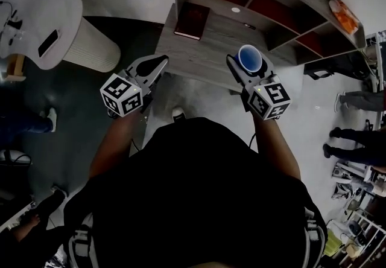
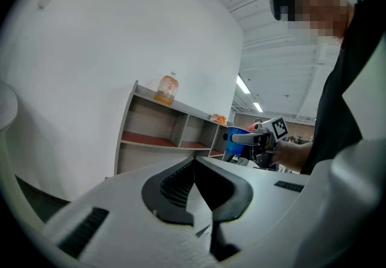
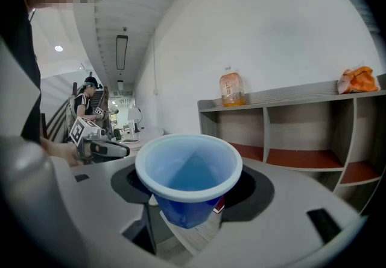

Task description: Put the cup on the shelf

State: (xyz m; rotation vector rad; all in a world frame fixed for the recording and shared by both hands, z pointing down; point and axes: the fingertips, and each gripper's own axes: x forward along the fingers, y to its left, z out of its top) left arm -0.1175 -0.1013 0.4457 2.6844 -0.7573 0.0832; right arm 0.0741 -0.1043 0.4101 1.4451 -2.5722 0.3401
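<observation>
Gripping blue cup [image 1: 249,57] upright, right tool [image 1: 248,69] near shelf [image 1: 215,38] front edge, left tool [image 1: 160,63] clenched empty.

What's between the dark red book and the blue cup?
Head view: only bare wood surface between the book and the cup held in the right claw.

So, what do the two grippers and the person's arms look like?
Both the left gripper and right gripper are light grey with black-padded fingers, each carrying a white cube with black square markers. The person wears a black short-sleeved shirt.
</observation>
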